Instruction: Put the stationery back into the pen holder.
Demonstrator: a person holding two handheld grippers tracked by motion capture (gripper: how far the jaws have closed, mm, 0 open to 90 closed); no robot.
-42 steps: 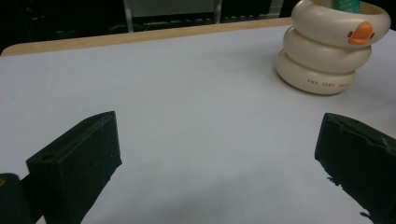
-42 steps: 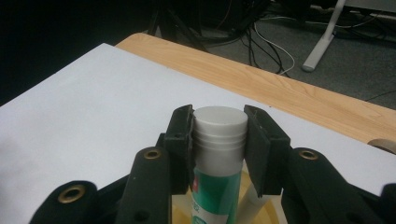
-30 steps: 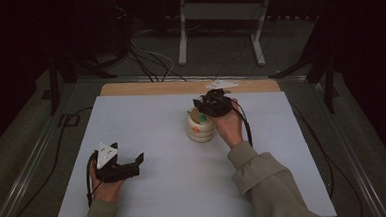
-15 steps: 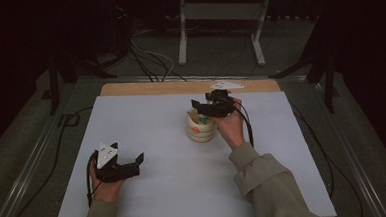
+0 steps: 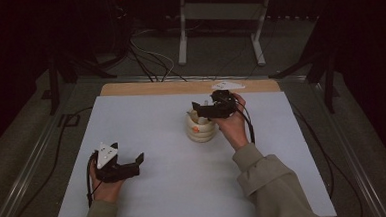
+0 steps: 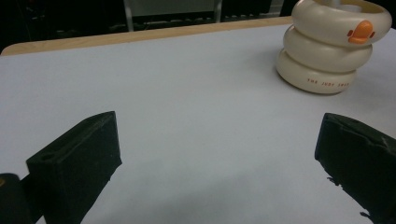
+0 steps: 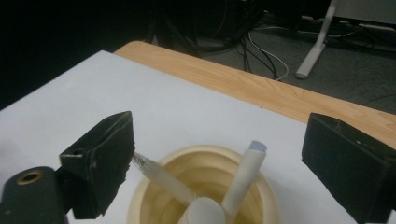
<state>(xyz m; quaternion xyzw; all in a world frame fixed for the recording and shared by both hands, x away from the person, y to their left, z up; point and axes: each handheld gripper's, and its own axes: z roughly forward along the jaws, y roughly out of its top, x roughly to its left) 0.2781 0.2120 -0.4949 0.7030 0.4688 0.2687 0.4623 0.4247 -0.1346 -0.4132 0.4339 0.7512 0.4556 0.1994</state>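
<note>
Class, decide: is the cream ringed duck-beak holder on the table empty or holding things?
Holding things: the cream ringed holder has pale pen-like sticks leaning inside it.

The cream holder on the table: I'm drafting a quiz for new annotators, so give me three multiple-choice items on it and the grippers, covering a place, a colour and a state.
1. Where is the right gripper?
A. above the cream holder
B. flat on the table's near edge
C. off the table, over the floor

2. What colour is the duck-bill mark on the holder?
A. blue
B. orange
C. green

3. How do the left gripper's jaws stand?
A. shut on a pen
B. shut on nothing
C. open, with nothing between them

Answers:
1 A: the high view shows it over the holder's mouth.
2 B: the left gripper view shows an orange bill on the top ring.
3 C: the left gripper view shows only bare white table between the wide-set jaws.
</note>
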